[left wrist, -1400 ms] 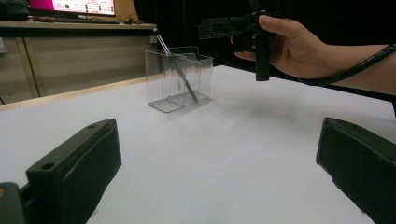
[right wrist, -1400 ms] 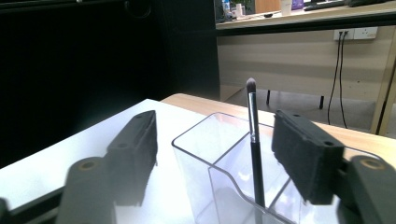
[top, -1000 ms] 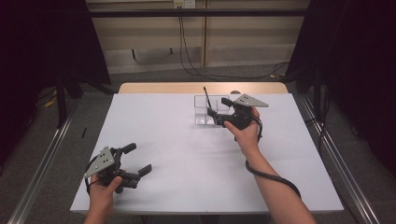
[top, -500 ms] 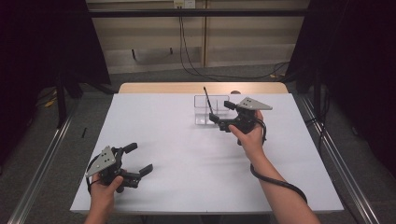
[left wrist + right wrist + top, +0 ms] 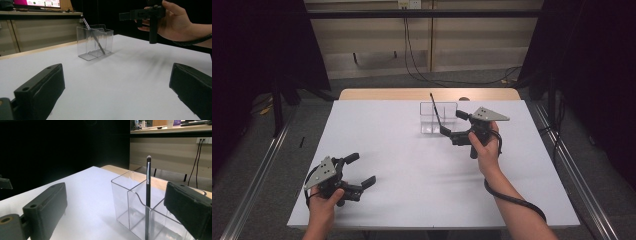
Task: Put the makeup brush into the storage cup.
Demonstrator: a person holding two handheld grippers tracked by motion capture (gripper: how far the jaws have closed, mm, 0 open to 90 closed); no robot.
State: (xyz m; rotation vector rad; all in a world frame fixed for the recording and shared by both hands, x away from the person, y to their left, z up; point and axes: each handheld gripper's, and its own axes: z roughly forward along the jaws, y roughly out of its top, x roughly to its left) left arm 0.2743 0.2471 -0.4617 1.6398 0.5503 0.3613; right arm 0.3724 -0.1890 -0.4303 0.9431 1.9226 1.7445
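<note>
Clear acrylic organizer (image 5: 438,118), makeup brush (image 5: 148,195) standing inside.
Brush: light, stiff, slick; pinch mid-handle. Right gripper (image 5: 453,125) jaws just opened wide, empty; left gripper (image 5: 360,170) wide, empty.

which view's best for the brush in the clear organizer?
Right gripper view: the brush stands close, tip up, inside the clear organizer, between that gripper's open jaws. Left gripper view shows the brush farther off, leaning in the organizer. High view shows it as a thin dark line.
</note>
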